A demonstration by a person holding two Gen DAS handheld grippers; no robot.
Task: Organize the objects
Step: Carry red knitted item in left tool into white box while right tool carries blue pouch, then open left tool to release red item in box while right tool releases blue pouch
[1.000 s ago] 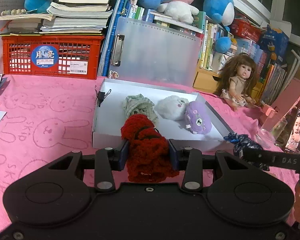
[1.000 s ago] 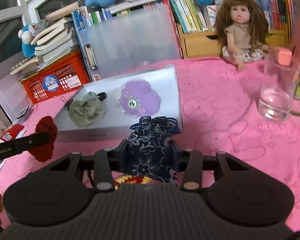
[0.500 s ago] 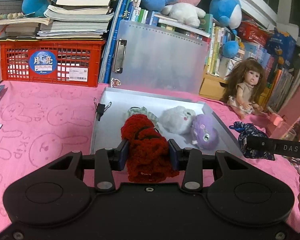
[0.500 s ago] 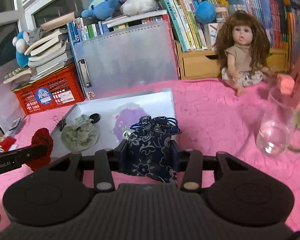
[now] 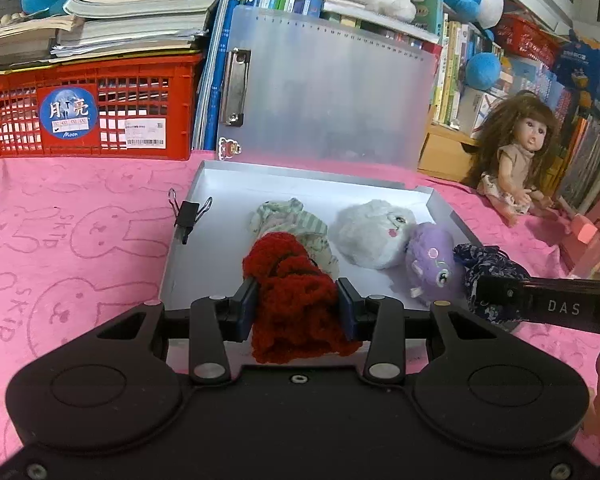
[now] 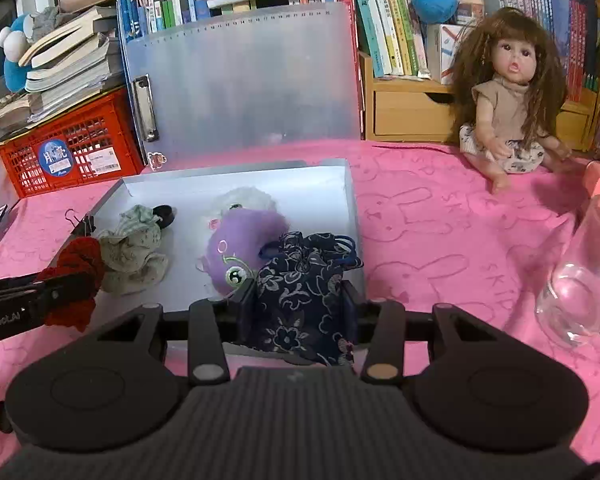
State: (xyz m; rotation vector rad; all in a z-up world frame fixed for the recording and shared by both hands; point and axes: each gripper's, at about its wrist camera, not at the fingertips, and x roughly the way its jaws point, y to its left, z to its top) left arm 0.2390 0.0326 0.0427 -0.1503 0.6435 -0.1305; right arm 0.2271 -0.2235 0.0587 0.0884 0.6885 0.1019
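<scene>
My left gripper (image 5: pixel 296 306) is shut on a red knitted piece (image 5: pixel 292 284), held over the near edge of a shallow white box (image 5: pixel 220 200). My right gripper (image 6: pixel 300 308) is shut on a dark blue floral drawstring pouch (image 6: pixel 304 280), at the box's near right corner (image 6: pixel 350 200). Inside the box lie a pale green cloth bundle (image 5: pixel 288 218), a white plush (image 5: pixel 370 232) and a purple plush (image 5: pixel 430 264). In the right wrist view the red piece (image 6: pixel 78 258) shows at the left, and the blue pouch (image 5: pixel 488 272) shows at the right of the left wrist view.
A binder clip (image 5: pixel 188 216) grips the box's left wall. Behind stand a translucent clipboard case (image 5: pixel 324 92), a red crate (image 5: pixel 88 108) under stacked books, and shelves of books and plush toys. A doll (image 6: pixel 508 104) sits far right. A glass (image 6: pixel 580 292) stands near right on the pink cloth.
Both grippers have moved forward toward the box, each still holding its item; the box and its toys now sit closer and larger in both views.
</scene>
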